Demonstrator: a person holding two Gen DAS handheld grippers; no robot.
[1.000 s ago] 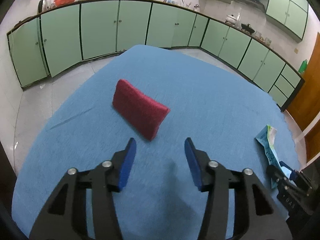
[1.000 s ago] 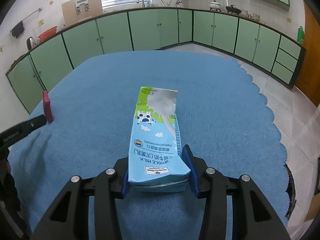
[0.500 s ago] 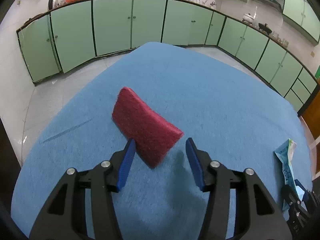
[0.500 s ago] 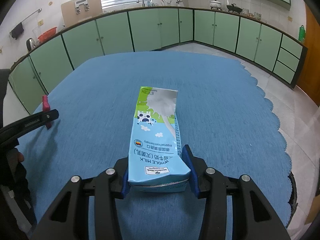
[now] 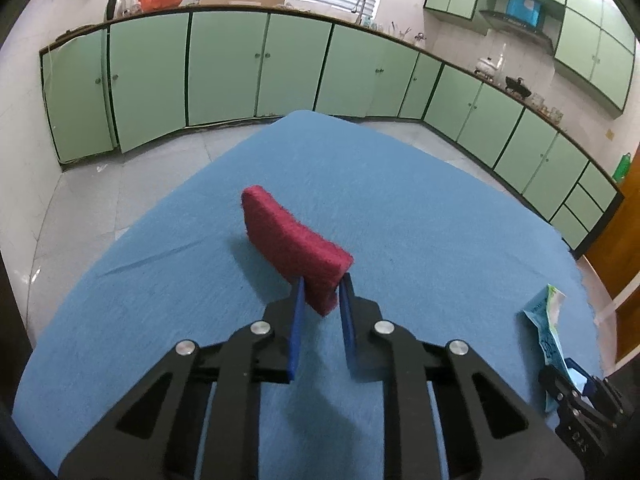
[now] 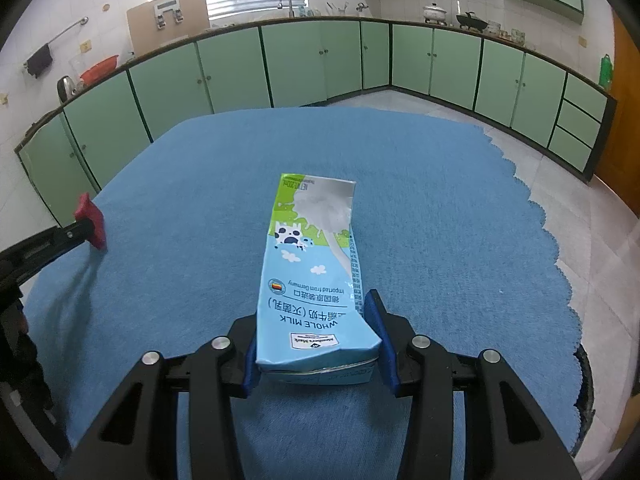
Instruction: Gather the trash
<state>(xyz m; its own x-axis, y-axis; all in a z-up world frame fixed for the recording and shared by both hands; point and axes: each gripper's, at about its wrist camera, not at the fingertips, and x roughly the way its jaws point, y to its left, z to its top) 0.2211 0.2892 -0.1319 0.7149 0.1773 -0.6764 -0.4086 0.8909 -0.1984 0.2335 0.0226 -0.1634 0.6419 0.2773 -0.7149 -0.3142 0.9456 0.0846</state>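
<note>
Red sponge (image 5: 294,242) corner hidden, seemingly between claw (image 5: 321,294) pads.

The only readable print is on the milk carton (image 6: 316,280), seen upside down in the right wrist view. Its blue face reads "WHOLE MILK" in large letters, with a line of Chinese characters beside it and "Imported from Germany" in smaller type next to a round emblem. A white label near its base carries a brand name too small to make out.
</note>
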